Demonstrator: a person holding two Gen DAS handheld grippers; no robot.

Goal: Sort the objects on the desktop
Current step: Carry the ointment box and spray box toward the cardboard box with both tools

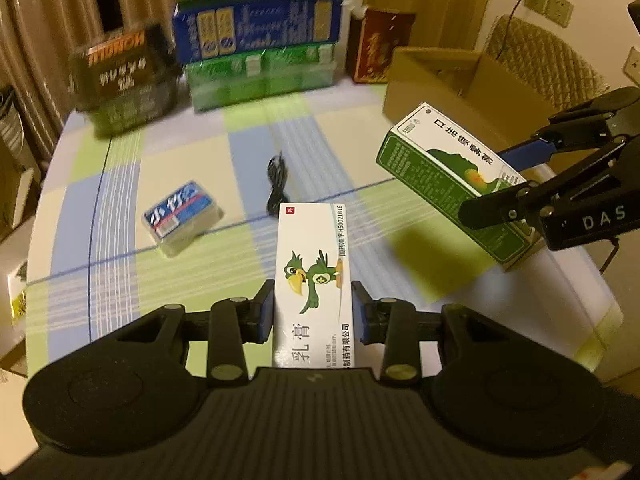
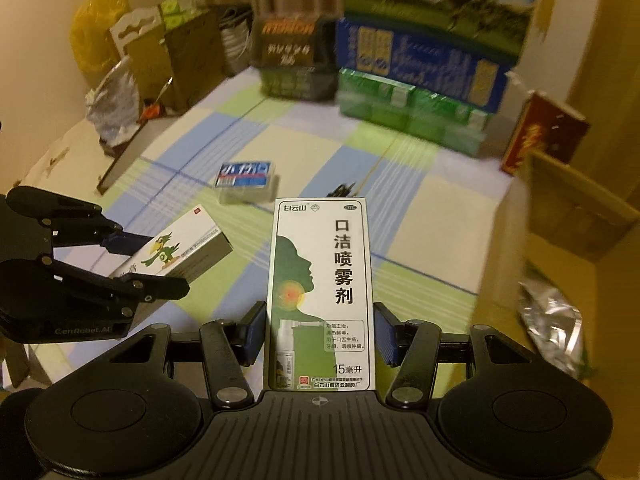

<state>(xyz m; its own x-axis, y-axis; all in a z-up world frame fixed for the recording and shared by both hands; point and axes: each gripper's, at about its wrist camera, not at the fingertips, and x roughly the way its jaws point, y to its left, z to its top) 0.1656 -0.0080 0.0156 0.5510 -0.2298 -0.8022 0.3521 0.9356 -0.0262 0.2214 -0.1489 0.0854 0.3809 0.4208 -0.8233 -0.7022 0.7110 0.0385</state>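
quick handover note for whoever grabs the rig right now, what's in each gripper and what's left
Left gripper: shut on the white ointment box with the green bird, held above the table.
Right gripper: shut on the green-and-white mouth spray box, also lifted clear of the checked tablecloth.
On the table: the small blue pack and a coiled black cable, both untouched.
An open cardboard box sits at the table's right side, beside the right gripper; something silvery lies inside it.
Left to do: set down both held boxes, then deal with the pack and cable.

"口洁喷雾剂", "15毫升" on spray box [image 2: 320, 292]; "H50021816" on ointment box [image 1: 312, 280].
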